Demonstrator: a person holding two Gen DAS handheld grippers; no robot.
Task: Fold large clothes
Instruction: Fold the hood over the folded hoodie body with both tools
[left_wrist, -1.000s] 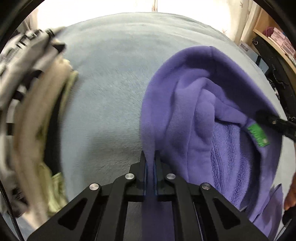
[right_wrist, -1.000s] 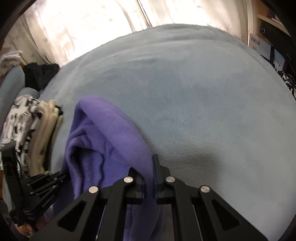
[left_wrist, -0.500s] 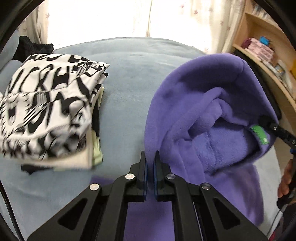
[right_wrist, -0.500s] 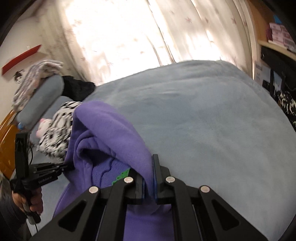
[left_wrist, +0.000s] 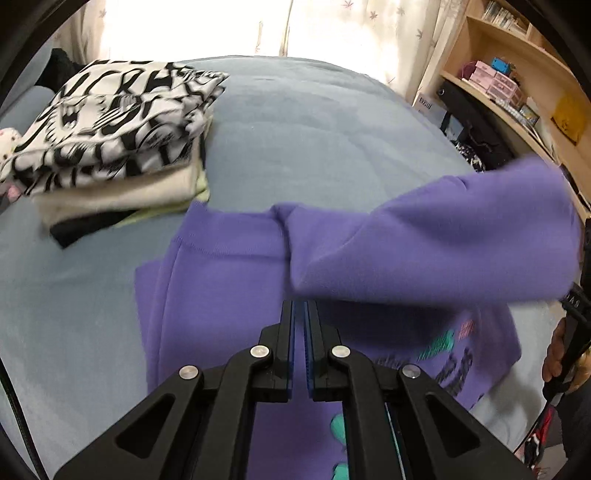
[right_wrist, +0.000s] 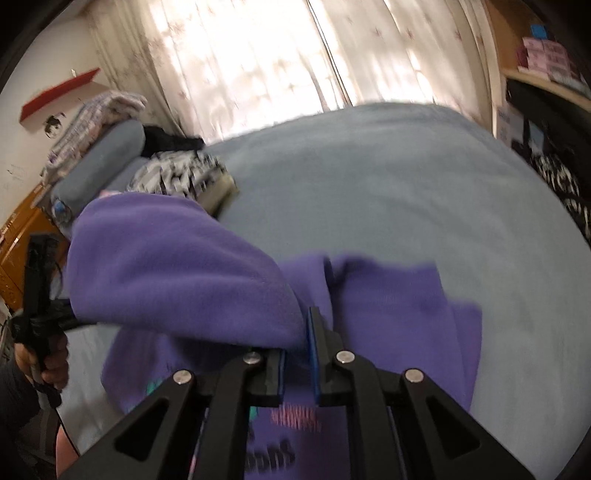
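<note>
1. Left wrist view: blue-grey bed (left_wrist: 332, 147) under curtained light, folded clothes stack (left_wrist: 110, 140) far left. Purple sweatshirt (left_wrist: 229, 280) spread flat now, no longer bunched upright — hood end (left_wrist: 443, 243) swung across. Left gripper (left_wrist: 300, 325) fingers clenched, thin fabric edge apparently pinched.

2. Right wrist view: right gripper (right_wrist: 297, 354) fingers just easing apart, cloth between them — likely release to finish the fold. Chest print blurred, unreadable.

Both wrist cams close above bed (left_wrist: 332, 147), angled down; share purple sweatshirt (left_wrist: 229, 280), curtains (right_wrist: 258, 55).
</note>
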